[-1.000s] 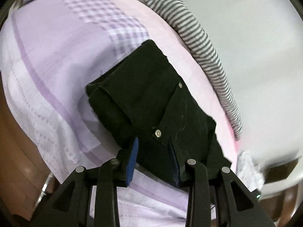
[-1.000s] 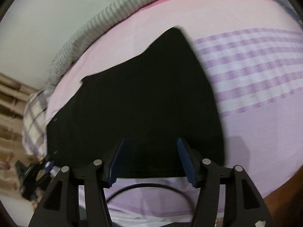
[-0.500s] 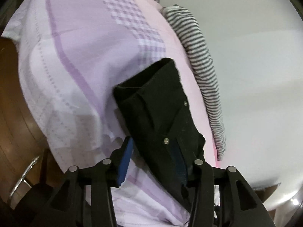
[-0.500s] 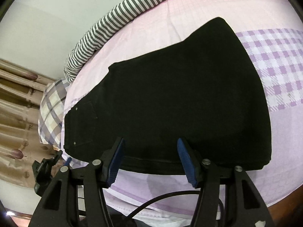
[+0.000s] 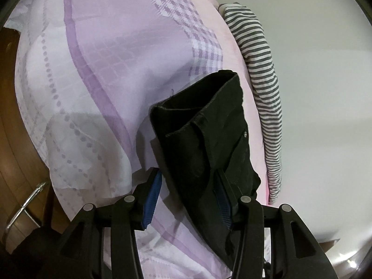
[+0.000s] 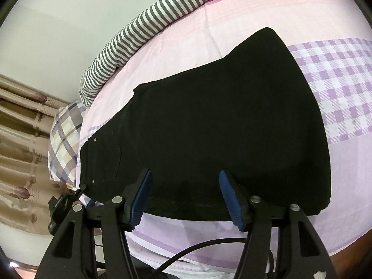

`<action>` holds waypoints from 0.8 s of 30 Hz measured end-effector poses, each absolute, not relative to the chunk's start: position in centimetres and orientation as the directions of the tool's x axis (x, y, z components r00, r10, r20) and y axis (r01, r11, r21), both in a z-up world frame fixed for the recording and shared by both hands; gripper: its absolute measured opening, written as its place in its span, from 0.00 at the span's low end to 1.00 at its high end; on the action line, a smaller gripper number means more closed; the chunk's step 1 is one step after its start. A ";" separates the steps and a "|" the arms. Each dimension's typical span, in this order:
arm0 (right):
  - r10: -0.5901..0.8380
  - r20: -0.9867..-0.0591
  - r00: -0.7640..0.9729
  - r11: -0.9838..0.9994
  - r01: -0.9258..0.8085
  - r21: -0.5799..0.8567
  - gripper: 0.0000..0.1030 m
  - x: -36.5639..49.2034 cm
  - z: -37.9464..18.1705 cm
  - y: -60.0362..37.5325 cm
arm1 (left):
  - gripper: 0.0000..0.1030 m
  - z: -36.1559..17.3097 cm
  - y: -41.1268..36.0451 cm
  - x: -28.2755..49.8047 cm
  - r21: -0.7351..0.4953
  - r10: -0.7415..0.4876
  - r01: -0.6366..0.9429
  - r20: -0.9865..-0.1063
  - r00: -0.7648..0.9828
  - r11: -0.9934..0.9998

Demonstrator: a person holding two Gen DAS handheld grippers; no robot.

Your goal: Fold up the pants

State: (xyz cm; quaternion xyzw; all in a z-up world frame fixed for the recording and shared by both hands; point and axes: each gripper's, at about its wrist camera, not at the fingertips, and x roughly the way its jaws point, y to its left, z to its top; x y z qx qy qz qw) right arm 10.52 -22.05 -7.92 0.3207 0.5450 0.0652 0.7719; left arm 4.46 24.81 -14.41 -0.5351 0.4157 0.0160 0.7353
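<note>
Black pants (image 6: 220, 121) lie folded flat on the bed, with the pocketed waist end at the left in the right wrist view. My right gripper (image 6: 186, 197) hovers over their near edge, its jaws opening, and the blue pads (image 6: 139, 195) do not press on the cloth. In the left wrist view the waist end of the pants (image 5: 209, 144) runs between the fingers of my left gripper (image 5: 186, 200). Its jaws stand apart, and the left pad (image 5: 152, 197) is clear of the cloth. My left gripper (image 6: 59, 207) also shows beyond the pants' left end.
The bed wears a lilac and pink checked sheet (image 5: 111, 69). A striped grey-and-white blanket (image 6: 148, 30) lies along the wall side, and a plaid pillow (image 6: 62, 141) sits at the head. Curtains (image 6: 21, 144) hang behind it. A black cable (image 6: 197, 251) runs under my right gripper.
My left gripper has spread its jaws off the waist end and rolled, so the bed now looks tilted. The right gripper's view has sharpened and drawn back slightly over the pants.
</note>
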 end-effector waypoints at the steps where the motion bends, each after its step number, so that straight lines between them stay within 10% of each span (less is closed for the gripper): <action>1: 0.449 -0.801 0.396 0.786 0.250 0.565 0.57 10.6 -8.0 -22.1 | 0.46 -14.6 24.9 4.5 -0.779 -0.425 -0.465 -0.622 0.657 0.421; 14: 0.457 -0.800 0.389 0.776 0.264 0.573 0.57 11.3 -8.7 -21.7 | 0.51 -14.6 25.4 6.2 -0.809 -0.397 -0.440 -0.579 0.712 0.390; 16: 0.459 -0.796 0.395 0.775 0.260 0.576 0.57 11.3 -8.7 -21.6 | 0.28 -14.5 25.3 6.1 -0.768 -0.365 -0.476 -0.629 0.687 0.429; 24: 0.462 -0.771 0.439 0.756 0.260 0.601 0.57 10.8 -7.8 -22.4 | 0.18 -9.7 23.2 6.2 -0.704 -0.293 -0.429 -0.658 0.693 0.566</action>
